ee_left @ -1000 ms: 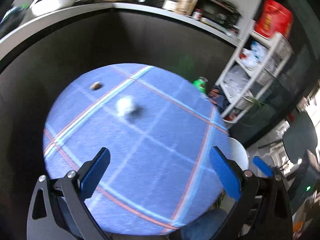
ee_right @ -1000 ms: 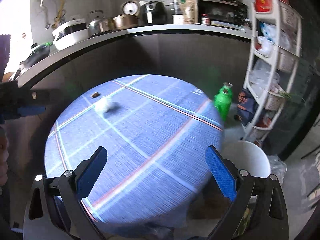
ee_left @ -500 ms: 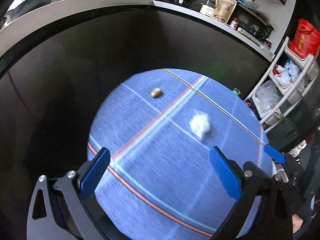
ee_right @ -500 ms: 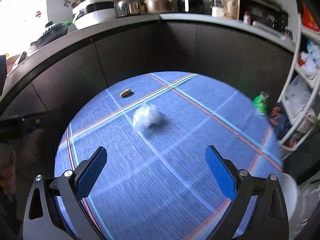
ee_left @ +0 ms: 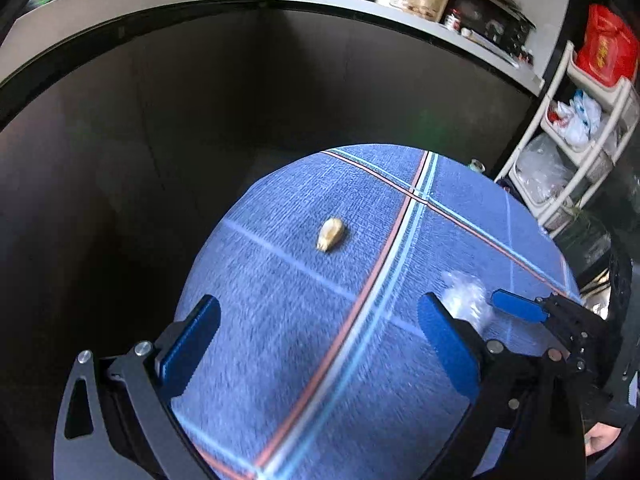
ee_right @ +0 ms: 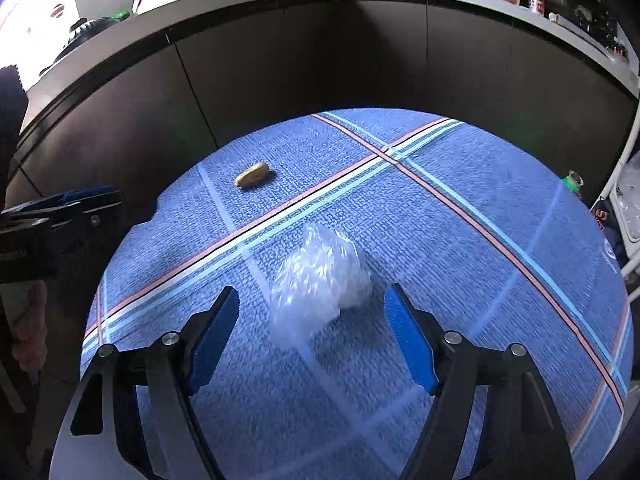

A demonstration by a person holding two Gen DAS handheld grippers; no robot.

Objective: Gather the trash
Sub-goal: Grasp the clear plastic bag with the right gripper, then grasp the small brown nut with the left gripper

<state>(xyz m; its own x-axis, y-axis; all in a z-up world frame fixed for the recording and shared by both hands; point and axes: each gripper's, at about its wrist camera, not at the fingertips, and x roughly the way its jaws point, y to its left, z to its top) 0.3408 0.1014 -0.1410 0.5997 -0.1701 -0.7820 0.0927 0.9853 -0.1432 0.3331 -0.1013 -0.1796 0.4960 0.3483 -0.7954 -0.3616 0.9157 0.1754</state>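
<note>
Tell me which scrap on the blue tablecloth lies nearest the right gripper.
The crumpled clear plastic wad, lying just ahead of the right gripper. The small tan peel-like scrap lies much farther off.

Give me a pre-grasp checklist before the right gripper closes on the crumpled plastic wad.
1. Crumpled plastic wad sits between the right gripper fingers: ok.
2. Jaws, which have just been closing, not yet pressing the wad: ok, gaps show on both sides.
3. Wad lies free on the blue tablecloth, nothing on top: ok.
4. Left gripper open, holding nothing, and clear of the wad: ok.
5. Small yellowish scrap lies apart from the wad, out of the grasp path: ok.
6. Fingertips low enough to catch the wad: cannot tell.
</note>
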